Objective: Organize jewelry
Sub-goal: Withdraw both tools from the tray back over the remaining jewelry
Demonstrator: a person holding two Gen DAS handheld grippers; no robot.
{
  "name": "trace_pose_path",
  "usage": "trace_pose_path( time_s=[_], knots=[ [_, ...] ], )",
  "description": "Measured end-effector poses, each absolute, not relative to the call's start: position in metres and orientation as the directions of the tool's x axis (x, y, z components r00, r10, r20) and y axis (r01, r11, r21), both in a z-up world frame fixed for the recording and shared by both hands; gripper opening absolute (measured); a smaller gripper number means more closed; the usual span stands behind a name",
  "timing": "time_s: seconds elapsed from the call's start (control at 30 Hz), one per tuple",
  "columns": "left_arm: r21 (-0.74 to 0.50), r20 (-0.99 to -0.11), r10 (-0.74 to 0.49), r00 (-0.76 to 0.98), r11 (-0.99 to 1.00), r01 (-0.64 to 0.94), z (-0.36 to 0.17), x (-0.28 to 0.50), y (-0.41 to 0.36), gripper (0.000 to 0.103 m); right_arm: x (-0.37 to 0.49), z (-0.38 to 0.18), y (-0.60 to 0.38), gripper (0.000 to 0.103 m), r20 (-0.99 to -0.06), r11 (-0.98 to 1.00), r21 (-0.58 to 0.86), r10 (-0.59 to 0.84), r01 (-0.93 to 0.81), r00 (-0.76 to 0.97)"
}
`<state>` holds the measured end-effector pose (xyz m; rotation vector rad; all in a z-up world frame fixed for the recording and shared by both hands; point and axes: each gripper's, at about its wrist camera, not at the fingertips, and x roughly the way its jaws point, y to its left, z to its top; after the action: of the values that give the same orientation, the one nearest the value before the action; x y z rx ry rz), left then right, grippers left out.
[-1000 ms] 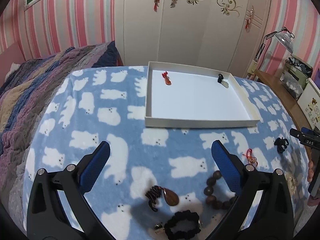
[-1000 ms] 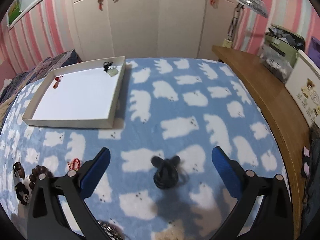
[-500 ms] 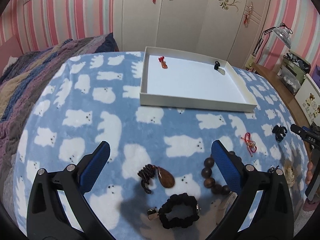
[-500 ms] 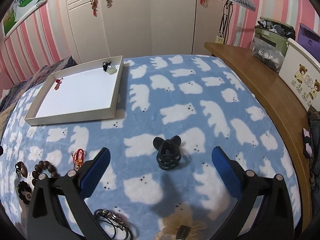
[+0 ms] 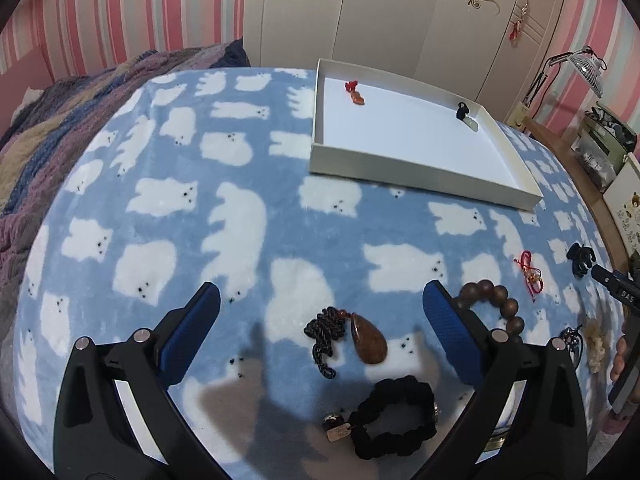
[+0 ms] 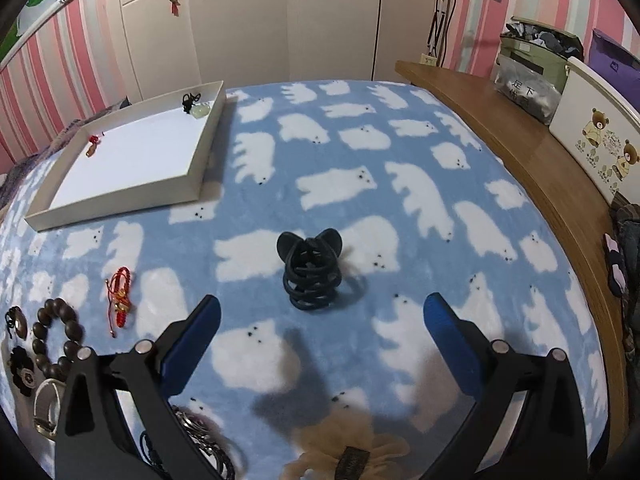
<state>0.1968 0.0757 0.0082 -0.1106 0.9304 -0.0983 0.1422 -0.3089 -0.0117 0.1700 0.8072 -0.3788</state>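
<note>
1. Both grippers, left gripper (image 5: 320,308) and right gripper (image 6: 320,312), stay wide open, holding nothing.
2. They have pulled back from the white cardboard tray (image 5: 420,170).
3. Brown teardrop stone pendant (image 5: 370,342) and black plastic claw hair clip (image 6: 312,270) lie well short of the tray, waiting.

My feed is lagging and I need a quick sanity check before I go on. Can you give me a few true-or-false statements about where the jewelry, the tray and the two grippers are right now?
1. The white tray already holds two small pendants. True: a red one and a pale green one lie along its far side.
2. The right gripper is shut on the black hair claw. False: it is open and the claw sits free on the blanket ahead of it.
3. The brown teardrop pendant lies between the open fingers of the left gripper. True.
4. The wooden bead bracelet is in the tray. False: it lies on the blanket.
</note>
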Motion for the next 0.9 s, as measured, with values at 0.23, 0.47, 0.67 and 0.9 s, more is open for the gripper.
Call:
trace_pose_path(
  time_s=[0.23,0.47,0.67,0.9],
  knots=[
    [-0.152,-0.807,-0.154,0.569,0.987,0.052,-0.001,0.198,0.082,0.100,0.146,-0.006,-0.273,0.101,-0.703,0.938,-0.021,-0.259,0.345,0.662],
    [-0.155,-0.816,-0.155,0.557,0.987,0.048,-0.010,0.200,0.088,0.100,0.156,-0.004,-0.242,0.101,-0.693,0.952,-0.079,-0.266,0.296,0.670],
    [-0.161,-0.813,-0.172,0.556,0.984,0.069,-0.011,0.198,0.090,0.100,0.154,-0.013,-0.238,0.101,-0.714,0.954,-0.019,-0.223,0.299,0.664],
    [-0.174,-0.824,-0.193,0.533,0.981,0.086,-0.016,0.195,0.087,0.100,0.168,-0.018,-0.191,0.101,-0.723,0.973,-0.097,-0.214,0.210,0.657]
  ],
)
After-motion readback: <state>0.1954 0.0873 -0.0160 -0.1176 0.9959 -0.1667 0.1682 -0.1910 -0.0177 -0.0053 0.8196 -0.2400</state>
